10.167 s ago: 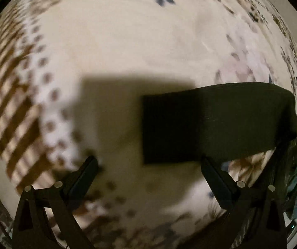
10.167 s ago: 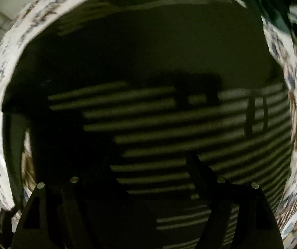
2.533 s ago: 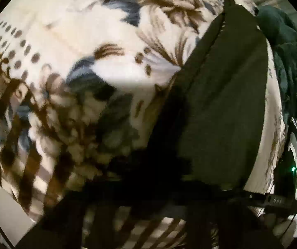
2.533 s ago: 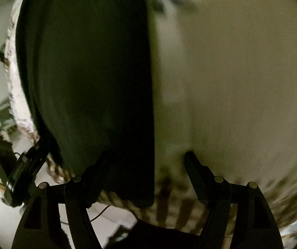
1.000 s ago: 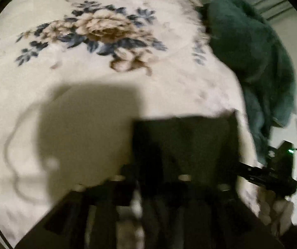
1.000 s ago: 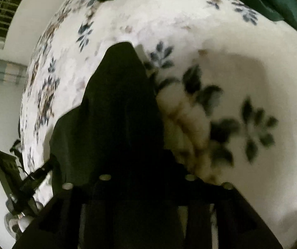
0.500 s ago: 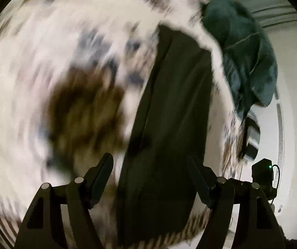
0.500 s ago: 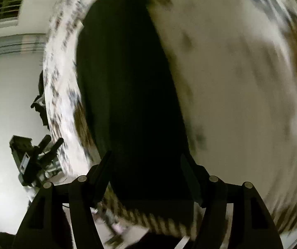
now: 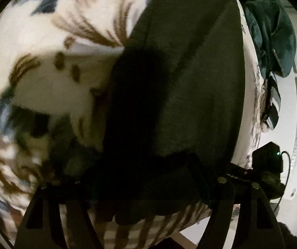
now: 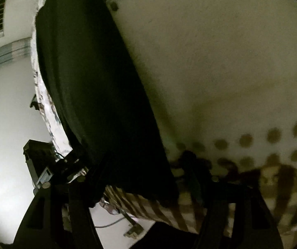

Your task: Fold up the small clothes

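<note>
One dark folded garment [image 9: 200,83], one teal cloth heap [image 9: 272,31], one floral blanket [image 9: 44,51].

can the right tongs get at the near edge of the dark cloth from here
Probably yes. The right tongs stand open, having just been widening, with the near edge of the dark cloth lying between the fingers on the blanket. Nothing covers that edge.

1. Left gripper [image 9: 142,168]: matte black, two angular fingers widening toward the base, flat plates with long cut-out slots.
2. Round silver screw heads on the finger joints, brightest on the right-hand finger [image 9: 202,178].
3. Right gripper [image 10: 146,170]: same black build, same slotted plates, silver screws at the pivots.
4. Inner pads apparently dark too; dim light and blur hide any markings.
</note>
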The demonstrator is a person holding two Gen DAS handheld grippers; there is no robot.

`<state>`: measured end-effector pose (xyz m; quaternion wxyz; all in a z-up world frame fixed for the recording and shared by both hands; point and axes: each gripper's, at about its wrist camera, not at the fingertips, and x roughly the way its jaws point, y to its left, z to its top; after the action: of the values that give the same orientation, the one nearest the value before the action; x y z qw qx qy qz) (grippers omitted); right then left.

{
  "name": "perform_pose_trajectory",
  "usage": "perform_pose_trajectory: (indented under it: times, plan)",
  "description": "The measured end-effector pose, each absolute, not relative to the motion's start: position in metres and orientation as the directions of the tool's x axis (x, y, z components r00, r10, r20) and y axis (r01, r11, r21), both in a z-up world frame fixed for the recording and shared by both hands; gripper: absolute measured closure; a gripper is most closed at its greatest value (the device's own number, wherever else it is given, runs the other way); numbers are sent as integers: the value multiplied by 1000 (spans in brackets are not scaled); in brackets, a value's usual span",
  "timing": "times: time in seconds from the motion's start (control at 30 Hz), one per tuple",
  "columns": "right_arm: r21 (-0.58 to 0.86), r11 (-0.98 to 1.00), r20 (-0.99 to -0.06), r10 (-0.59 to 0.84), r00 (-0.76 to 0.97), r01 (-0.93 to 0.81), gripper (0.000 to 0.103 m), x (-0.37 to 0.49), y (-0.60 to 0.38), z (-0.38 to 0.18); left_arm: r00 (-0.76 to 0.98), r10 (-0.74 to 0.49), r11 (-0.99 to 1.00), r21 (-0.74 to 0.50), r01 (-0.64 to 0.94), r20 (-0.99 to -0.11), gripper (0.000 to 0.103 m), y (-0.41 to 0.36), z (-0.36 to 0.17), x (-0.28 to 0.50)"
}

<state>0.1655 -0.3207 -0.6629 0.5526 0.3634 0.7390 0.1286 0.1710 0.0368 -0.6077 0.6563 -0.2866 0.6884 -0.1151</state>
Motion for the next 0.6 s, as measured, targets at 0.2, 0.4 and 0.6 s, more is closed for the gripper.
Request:
perform_pose_trajectory:
  times: [0.2, 0.4, 0.6]
  plan:
    - [595, 711, -729, 674, -119, 375, 93, 162, -307, -650, 79, -508, 847, -514, -132, -858, 93, 28, -583, 162]
    - [655, 672, -709, 704, -27, 346, 94, 167, -308, -599, 166, -607, 750, -630, -203, -777, 93, 43, -536, 168]
    - [731, 624, -667, 739, 96, 275, 94, 210, -312, -527, 251, -683, 657, -727, -200, -686, 93, 54, -487, 205]
